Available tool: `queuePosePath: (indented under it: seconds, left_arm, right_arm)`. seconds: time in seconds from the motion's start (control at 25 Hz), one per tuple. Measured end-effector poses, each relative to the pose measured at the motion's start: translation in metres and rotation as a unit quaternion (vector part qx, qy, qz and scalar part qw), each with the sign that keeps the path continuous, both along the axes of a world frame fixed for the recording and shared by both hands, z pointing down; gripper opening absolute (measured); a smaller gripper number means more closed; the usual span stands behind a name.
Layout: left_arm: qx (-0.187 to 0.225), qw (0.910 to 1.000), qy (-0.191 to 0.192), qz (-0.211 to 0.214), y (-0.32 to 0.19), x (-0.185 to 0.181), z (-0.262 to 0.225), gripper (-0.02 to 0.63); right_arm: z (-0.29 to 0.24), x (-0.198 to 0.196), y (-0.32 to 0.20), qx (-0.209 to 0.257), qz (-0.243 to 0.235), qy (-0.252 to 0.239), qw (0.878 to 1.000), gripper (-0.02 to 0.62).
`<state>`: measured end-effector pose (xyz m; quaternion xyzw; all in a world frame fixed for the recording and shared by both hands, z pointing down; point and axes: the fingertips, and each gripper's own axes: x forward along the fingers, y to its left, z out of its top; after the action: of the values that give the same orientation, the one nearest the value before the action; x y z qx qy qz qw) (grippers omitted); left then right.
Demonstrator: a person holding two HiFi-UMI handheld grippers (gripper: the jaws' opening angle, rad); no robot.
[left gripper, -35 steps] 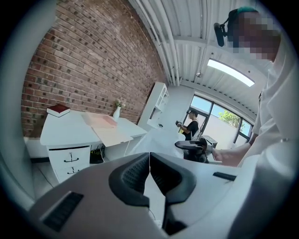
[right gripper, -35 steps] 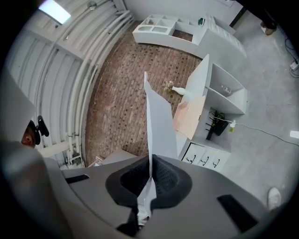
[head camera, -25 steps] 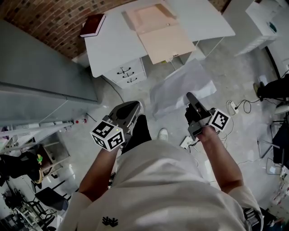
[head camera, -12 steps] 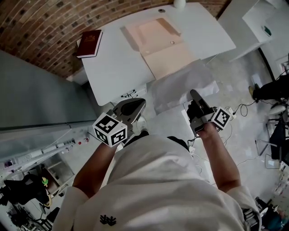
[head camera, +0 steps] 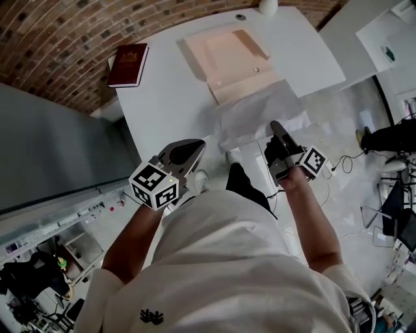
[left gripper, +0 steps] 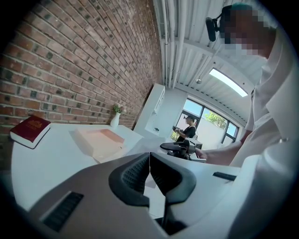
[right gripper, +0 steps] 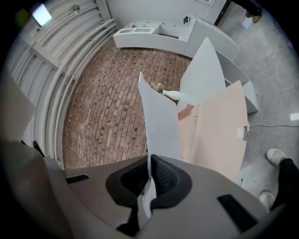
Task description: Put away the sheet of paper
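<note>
My right gripper [head camera: 275,127] is shut on the near edge of a white sheet of paper [head camera: 257,116]. The sheet hangs out over the front edge of the white table [head camera: 162,97]. In the right gripper view the sheet [right gripper: 161,121] rises edge-on from between the closed pads [right gripper: 163,175]. An open pink folder [head camera: 224,55] lies on the table just beyond the sheet, and it also shows in the right gripper view [right gripper: 219,135]. My left gripper [head camera: 188,147] is held at the table's near edge, with its jaws [left gripper: 149,161] shut and nothing between them.
A red book [head camera: 128,64] lies at the table's far left corner and a white vase [head camera: 268,5] stands at its far edge. A grey partition [head camera: 52,149] runs on the left. Cables [head camera: 344,159] lie on the floor at the right, near white cabinets [head camera: 383,32].
The person has stepped toward the table, so table and folder are nearer and more central. The right gripper has carried the sheet up to the table's front edge. The left gripper stays shut.
</note>
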<state>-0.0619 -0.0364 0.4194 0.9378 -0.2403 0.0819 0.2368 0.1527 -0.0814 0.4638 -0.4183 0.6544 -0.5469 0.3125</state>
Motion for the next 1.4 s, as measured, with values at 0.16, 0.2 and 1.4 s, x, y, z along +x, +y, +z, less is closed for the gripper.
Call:
queuePosePath:
  seconds: [0.16,0.2,1.4]
  left_arm:
    - [-0.002,0.9999,-0.011,-0.012,-0.032,0.006,0.003,0.025]
    - [-0.002,0.9998,-0.012,-0.018,-0.042,0.009,0.003,0.025]
    - [-0.031,0.9914,-0.066,-0.108,-0.156,0.073,0.017,0.025]
  right_arm:
    - [0.013,0.009,-0.039,-0.009,-0.014,-0.01,1.0,0.028]
    - [0.016,0.012,-0.049,-0.013,-0.018,-0.013,1.0,0.028]
    - [0.157,0.08,-0.196,-0.13,-0.08,-0.035,0.988,0.028]
